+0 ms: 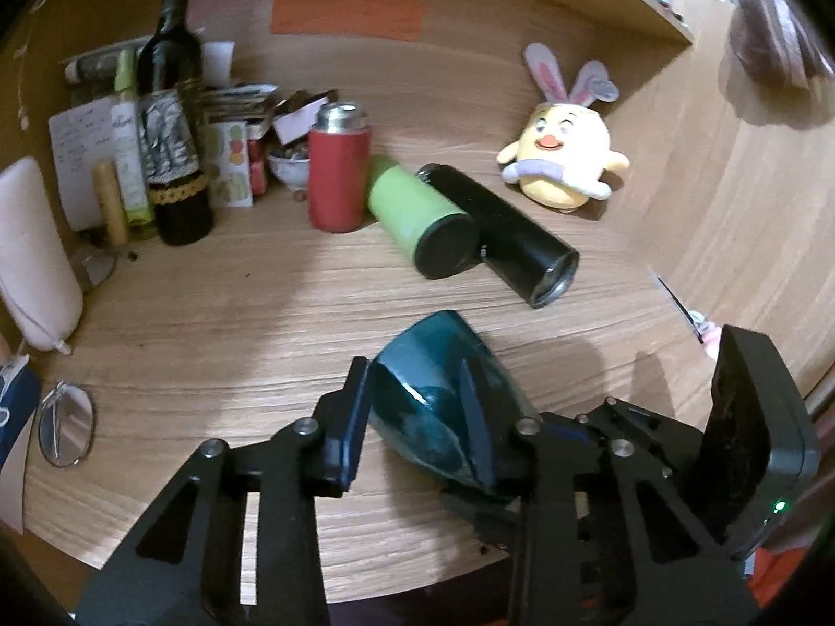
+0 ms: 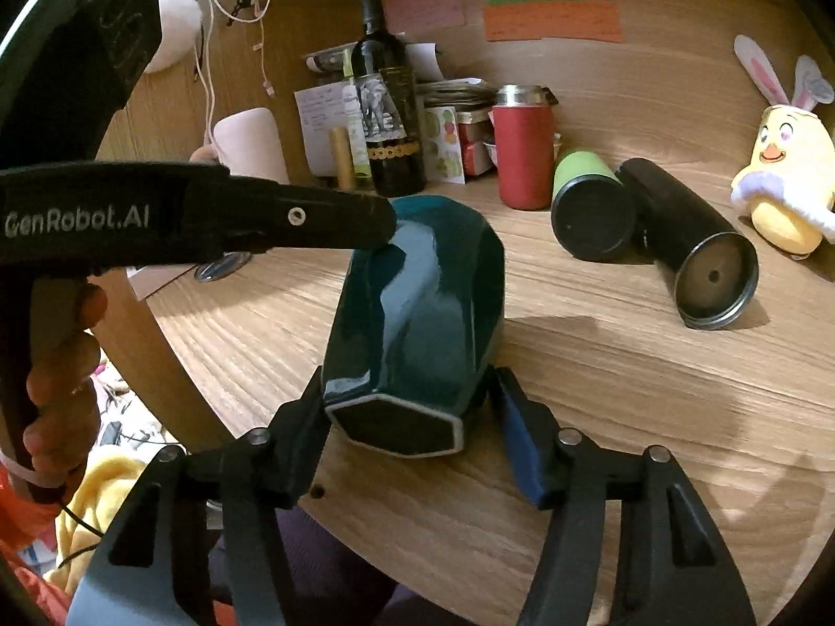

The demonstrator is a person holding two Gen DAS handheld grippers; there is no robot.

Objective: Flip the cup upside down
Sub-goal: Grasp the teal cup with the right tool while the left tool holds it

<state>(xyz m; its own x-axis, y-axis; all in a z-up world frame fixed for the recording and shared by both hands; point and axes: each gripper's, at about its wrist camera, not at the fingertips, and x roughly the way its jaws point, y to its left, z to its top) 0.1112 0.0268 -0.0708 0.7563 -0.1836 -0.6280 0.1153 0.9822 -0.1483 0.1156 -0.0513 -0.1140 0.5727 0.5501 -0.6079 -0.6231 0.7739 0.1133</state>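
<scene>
A dark teal faceted cup (image 2: 417, 308) lies tilted on its side above the wooden table, its hexagonal base (image 2: 396, 425) toward the right wrist camera. My left gripper (image 1: 417, 417) is shut on the cup (image 1: 443, 396) near its rim; one finger seems to sit inside the mouth. It enters the right wrist view from the left, its fingers (image 2: 334, 224) on the cup's far end. My right gripper (image 2: 412, 428) brackets the cup's base: its left finger (image 2: 302, 433) touches, its right finger (image 2: 522, 443) stands slightly off. The right gripper body (image 1: 751, 428) shows in the left wrist view.
On the table (image 1: 209, 323) behind the cup lie a green flask (image 1: 417, 214) and a black flask (image 1: 501, 235), and a red flask (image 1: 336, 172) stands upright. A wine bottle (image 1: 172, 104), papers and a bowl crowd the back left. A yellow plush chick (image 1: 566, 156) sits back right. Glasses (image 1: 65, 425) lie left.
</scene>
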